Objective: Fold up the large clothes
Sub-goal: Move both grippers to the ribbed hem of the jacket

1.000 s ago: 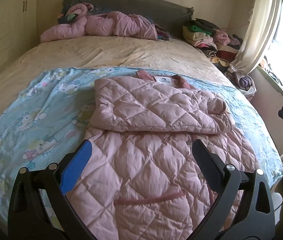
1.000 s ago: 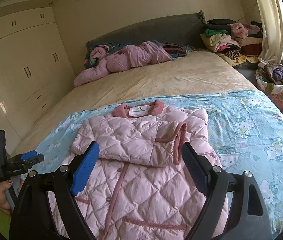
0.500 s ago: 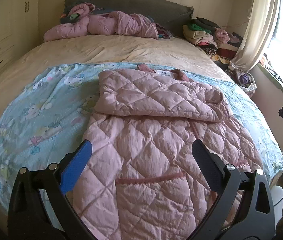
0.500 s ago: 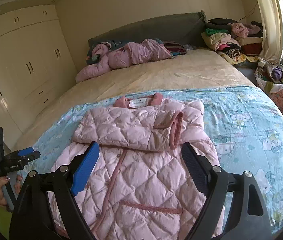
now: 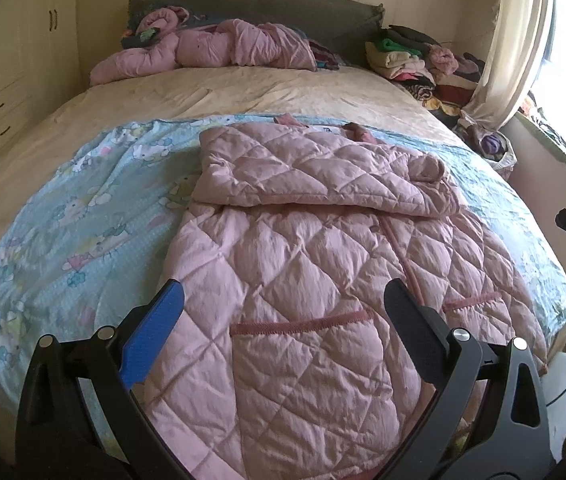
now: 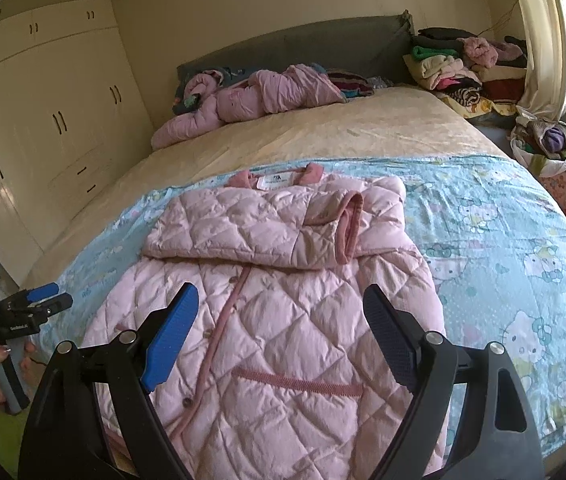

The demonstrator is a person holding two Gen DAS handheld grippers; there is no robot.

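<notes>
Pink quilted padded coat [image 5: 307, 264] lay front-up across centre frame on the light-blue cartoon-print blanket [image 5: 83, 216] covering the bed [image 5: 243, 92], both sleeves folded over its chest, collar toward the grey headboard. Left tongs [image 5: 279, 324] stood spread at bottom frame above the hem, pinching nothing. Right tongs [image 6: 279, 336] were likewise spread, empty, over the lower front by the pocket trim [image 6: 299, 380].

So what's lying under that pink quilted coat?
The pink quilted coat lies on a blue cartoon-print blanket, over a beige bedsheet. Whatever's directly beneath the coat is hidden.
</notes>
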